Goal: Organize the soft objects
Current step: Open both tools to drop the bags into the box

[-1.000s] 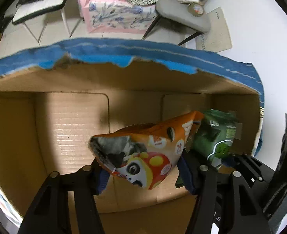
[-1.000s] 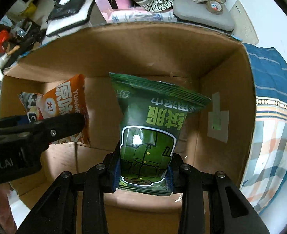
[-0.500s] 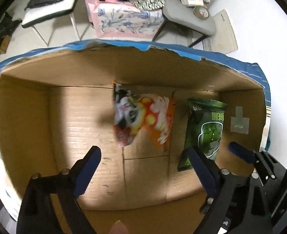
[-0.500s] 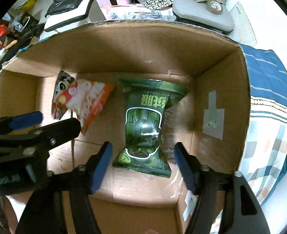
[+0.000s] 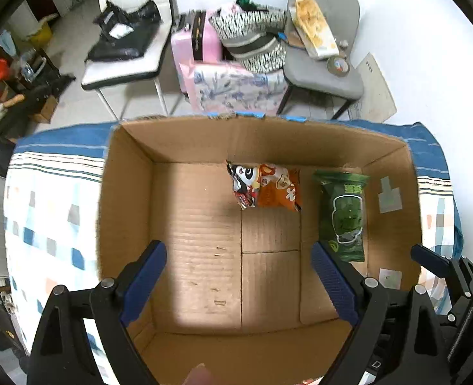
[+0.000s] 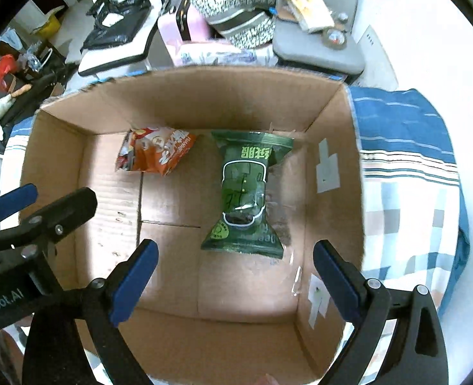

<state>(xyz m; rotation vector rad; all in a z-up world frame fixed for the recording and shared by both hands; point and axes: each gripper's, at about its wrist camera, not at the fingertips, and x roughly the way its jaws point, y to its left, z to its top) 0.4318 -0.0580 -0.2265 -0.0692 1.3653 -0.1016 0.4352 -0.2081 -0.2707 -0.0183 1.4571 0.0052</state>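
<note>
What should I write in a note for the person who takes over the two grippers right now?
Left gripper: open, empty, above the cardboard box.
Right gripper: open, empty, above the same box.
Orange panda snack bag: lying on the box floor near the far wall.
Green snack bag: lying on the box floor to the right of the orange one, apart from it.
Done: both bags are in the box.
Left: no other soft item is visible on the patterned cloth around the box; check outside the views before finishing.
</note>
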